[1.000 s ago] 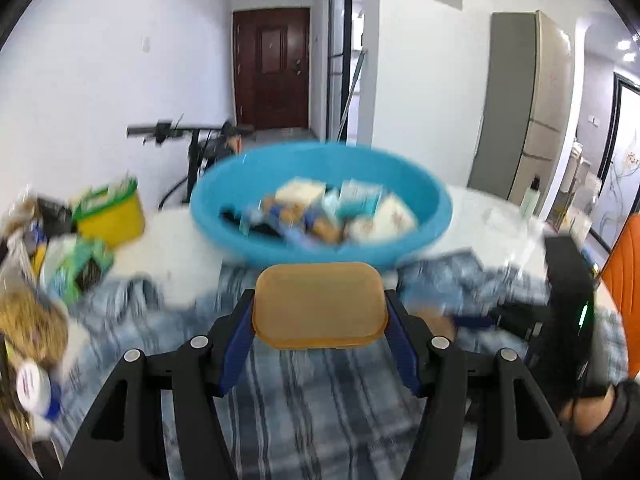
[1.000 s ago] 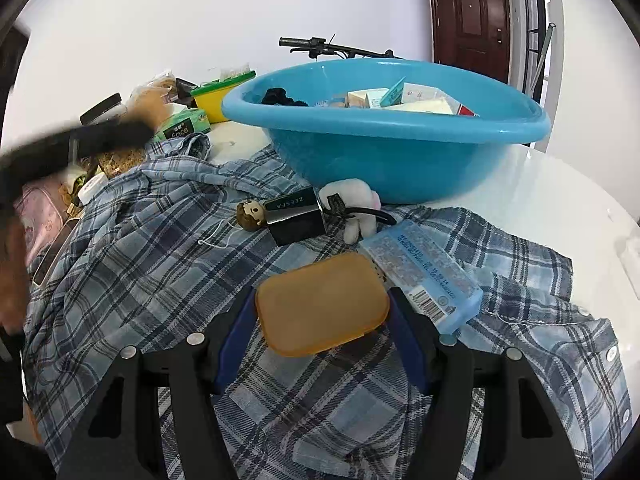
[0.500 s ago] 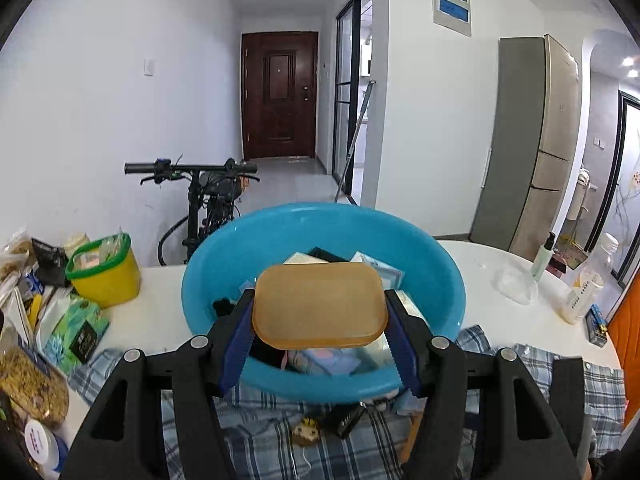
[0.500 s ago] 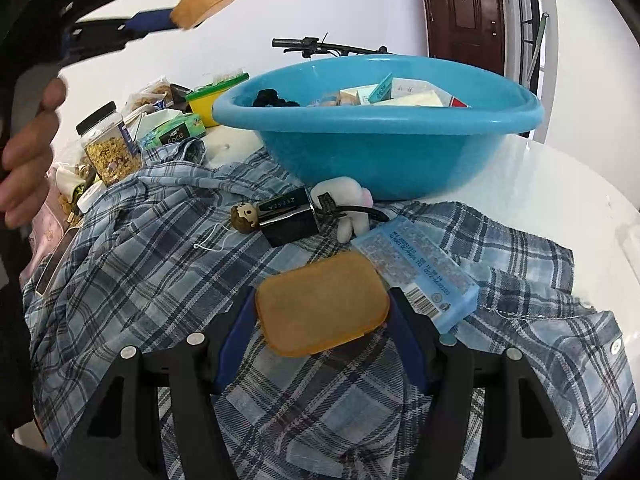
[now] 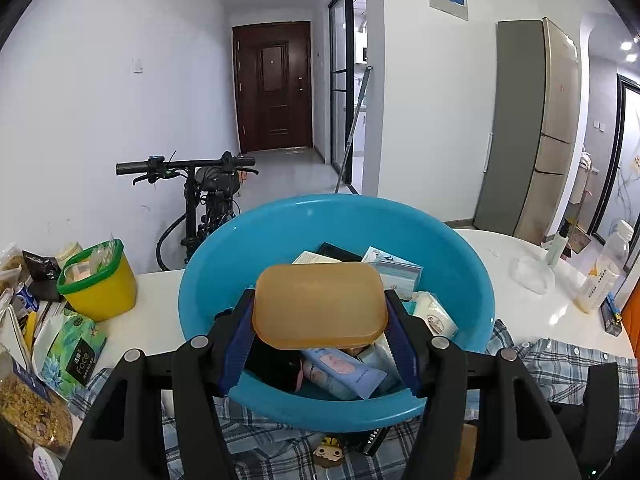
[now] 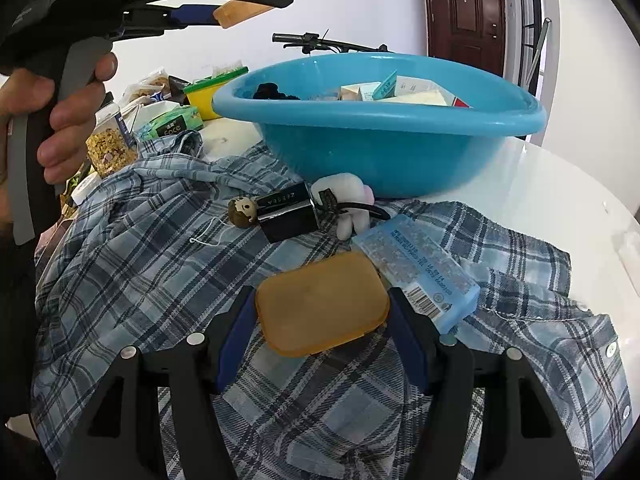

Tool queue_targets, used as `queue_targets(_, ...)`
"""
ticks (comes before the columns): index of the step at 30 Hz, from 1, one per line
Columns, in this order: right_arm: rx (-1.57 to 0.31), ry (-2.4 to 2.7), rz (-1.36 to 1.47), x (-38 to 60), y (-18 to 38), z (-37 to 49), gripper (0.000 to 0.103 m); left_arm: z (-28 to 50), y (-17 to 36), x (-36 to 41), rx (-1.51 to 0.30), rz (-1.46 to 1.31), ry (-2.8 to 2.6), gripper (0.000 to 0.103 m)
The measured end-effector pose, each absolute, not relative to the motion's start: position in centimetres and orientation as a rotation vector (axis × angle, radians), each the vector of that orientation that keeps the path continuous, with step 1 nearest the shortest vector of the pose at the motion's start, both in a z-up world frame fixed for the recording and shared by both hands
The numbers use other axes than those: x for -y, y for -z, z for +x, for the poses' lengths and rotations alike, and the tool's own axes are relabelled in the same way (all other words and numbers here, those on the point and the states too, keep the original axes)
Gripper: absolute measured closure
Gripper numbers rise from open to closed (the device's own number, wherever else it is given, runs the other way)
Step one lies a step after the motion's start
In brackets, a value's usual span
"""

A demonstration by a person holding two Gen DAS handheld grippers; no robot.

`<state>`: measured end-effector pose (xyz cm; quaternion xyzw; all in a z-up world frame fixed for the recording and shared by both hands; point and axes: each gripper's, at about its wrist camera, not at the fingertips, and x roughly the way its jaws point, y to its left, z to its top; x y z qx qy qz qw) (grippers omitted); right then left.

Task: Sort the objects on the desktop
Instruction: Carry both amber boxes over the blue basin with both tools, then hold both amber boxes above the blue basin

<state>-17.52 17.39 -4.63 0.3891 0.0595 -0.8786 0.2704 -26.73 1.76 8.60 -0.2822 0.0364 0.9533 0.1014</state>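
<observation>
My left gripper point(image 5: 320, 336) is shut on a tan soap-like block point(image 5: 320, 304) and holds it above the blue basin point(image 5: 224, 280), which holds several boxes and tubes. In the right wrist view the left gripper point(image 6: 224, 14) hangs high at the upper left, left of the basin point(image 6: 380, 136). My right gripper point(image 6: 322, 332) is shut on a second tan block point(image 6: 322, 304) low over the plaid shirt point(image 6: 152, 248). A black box with a doll charm point(image 6: 286, 212), a white plush point(image 6: 348, 200) and a blue packet point(image 6: 416, 264) lie on the shirt in front of the basin.
A yellow tub with green rim point(image 5: 96, 280), a tissue pack point(image 5: 72, 348), a cereal jar point(image 6: 108, 144) and snack bags crowd the table's left side. Bottles point(image 5: 600, 276) stand at the right edge of the white table point(image 6: 560, 208). A bicycle point(image 5: 200, 196) stands behind.
My left gripper has risen with its block from low over the shirt to above the basin. My right gripper has stayed in place over the shirt.
</observation>
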Motion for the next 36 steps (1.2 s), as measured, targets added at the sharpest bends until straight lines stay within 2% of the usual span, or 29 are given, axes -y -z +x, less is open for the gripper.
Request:
queue_targets(9, -0.233, 2.414, 1.024, -17.3, 3.9, -17.1, 0.039, -26.9, -8.7, -1.1, -0.122, -0.841, -2.826, 0.039)
queue_targets(15, -0.150, 2.549, 0.884, -19.5, -1.9, -17.3, 0.039, -27.0, -9.0, -0.1, -0.100, -0.847, -2.827, 0.039)
queue_targets(25, 0.019, 2.617, 0.686, -19.7, -11.7, -23.6, 0.039, -26.9, -9.6, 1.2, -0.072, -0.841, -2.857, 0.039)
queue_targets(36, 0.017, 2.580, 0.673, -17.9, -10.4, -27.9, 0.039, -28.1, -8.5, 1.9, -0.044, -0.895, -2.865, 0.039)
